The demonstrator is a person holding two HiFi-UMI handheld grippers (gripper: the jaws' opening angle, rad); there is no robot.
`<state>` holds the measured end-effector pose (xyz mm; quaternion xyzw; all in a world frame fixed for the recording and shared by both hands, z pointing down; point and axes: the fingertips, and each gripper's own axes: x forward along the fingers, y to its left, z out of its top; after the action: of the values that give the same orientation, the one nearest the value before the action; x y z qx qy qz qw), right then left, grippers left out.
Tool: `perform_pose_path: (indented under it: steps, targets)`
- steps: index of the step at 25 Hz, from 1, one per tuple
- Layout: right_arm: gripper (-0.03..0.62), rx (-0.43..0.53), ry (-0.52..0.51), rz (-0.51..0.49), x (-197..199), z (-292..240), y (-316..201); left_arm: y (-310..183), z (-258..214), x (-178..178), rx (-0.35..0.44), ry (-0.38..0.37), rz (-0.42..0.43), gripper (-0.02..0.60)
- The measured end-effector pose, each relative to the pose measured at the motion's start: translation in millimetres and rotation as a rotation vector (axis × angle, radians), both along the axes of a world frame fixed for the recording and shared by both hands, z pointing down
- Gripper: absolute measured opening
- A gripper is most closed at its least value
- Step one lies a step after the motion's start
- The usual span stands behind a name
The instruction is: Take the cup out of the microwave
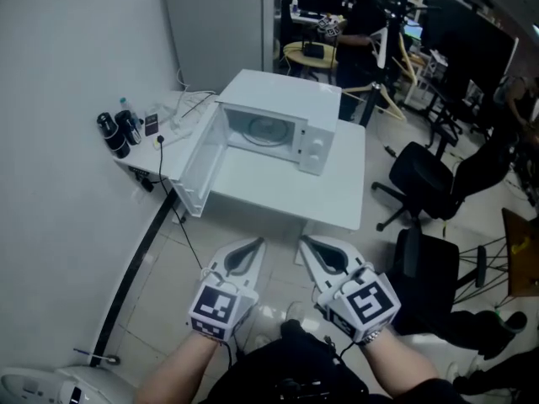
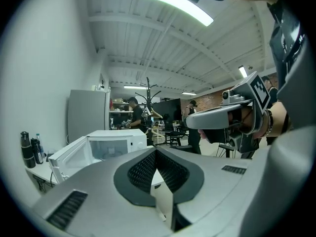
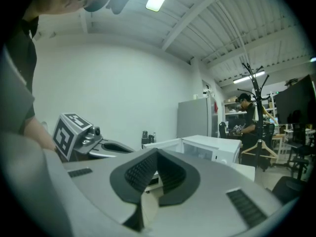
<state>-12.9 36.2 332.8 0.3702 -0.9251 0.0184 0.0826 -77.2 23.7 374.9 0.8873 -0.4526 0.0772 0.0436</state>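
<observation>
A white microwave stands on a white table, its door swung open to the left. Only the round glass plate shows in its cavity; I can make out no cup. My left gripper and right gripper hover side by side over the floor, well short of the table's near edge, both shut with nothing between the fingers. In the left gripper view, the closed jaws of the left gripper point toward the microwave. The right gripper likewise points toward the microwave.
Dark bottles and cables lie at the table's left end by the wall. A grey cabinet stands behind. Black office chairs sit to the right. A person works at the back. A white appliance is at the lower left.
</observation>
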Motion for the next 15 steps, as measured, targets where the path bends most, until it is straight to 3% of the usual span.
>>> perform_pose_path:
  steps: [15]
  targets:
    - [0.014,-0.063,-0.009,-0.059,19.6,29.0,-126.5,-132.2,32.3,20.1,-0.054,0.003,-0.068,0.0]
